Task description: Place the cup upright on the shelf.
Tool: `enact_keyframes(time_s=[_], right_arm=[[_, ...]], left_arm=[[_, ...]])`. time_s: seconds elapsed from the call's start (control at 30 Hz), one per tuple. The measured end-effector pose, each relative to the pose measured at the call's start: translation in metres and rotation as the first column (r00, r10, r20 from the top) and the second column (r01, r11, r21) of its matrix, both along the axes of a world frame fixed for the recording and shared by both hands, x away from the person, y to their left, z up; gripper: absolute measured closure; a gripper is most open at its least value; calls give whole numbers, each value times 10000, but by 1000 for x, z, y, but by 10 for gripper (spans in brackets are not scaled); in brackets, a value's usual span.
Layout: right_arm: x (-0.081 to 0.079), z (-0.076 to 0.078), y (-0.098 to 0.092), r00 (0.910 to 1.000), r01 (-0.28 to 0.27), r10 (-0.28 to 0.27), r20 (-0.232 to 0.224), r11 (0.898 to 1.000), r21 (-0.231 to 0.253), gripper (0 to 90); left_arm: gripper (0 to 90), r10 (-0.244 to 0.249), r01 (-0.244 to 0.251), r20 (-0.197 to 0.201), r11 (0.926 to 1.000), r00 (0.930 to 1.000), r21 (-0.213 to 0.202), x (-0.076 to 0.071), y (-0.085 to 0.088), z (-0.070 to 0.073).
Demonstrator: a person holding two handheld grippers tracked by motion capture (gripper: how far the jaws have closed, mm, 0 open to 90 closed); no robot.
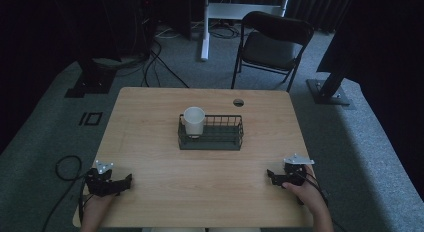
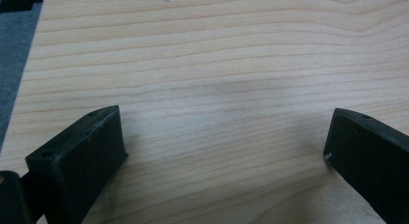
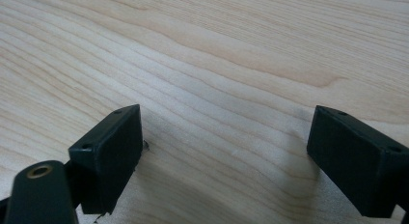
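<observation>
Your table [image 1: 160,157] is a pale wooden top standing on grey carpet [image 1: 50,142], with a black folding chair [image 1: 272,44] well beyond its far edge and a small round hole [image 1: 238,102] near that edge.

Next in size is the basket [image 1: 220,140], a dark wire rack lying a little beyond the middle of the table, long side towards you. The cup [image 1: 194,121] stands upright in the basket's left end (white, and it rises above the rim), touching or nearly touching the left wall; you cannot tell which from the high view.

Your left gripper [image 1: 122,183] rests low at the near left corner of the table, held in your hand [image 1: 95,207], its cable [image 1: 65,167] looping off over the carpet. Its jaws point inward towards the table's middle. In the left gripper view the left gripper [image 2: 224,137] has its jaws spread wide, with nothing between them but bare wood.

Your right gripper [image 1: 272,177] sits at the near right, jaws pointing left, gripped by your other hand [image 1: 307,192]. In the right gripper view the right gripper [image 3: 224,137] also has its jaws wide apart, with bare tabletop between them.

Both grippers are well apart from the basket and the cup.
</observation>
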State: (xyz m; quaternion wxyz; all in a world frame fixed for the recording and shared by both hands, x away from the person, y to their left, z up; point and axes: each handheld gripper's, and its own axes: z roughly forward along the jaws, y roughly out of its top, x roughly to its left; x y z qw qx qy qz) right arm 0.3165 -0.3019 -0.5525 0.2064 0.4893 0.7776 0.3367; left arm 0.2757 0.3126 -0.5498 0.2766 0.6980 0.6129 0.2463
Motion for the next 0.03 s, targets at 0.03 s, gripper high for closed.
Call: enact_keyframes(time_s=[0.03], right_arm=[[0, 0, 0, 10000, 4, -4, -3, 10000, 3, 122]], left_arm=[[10, 106, -106, 0, 9999, 9999, 15, 0, 1, 0]])
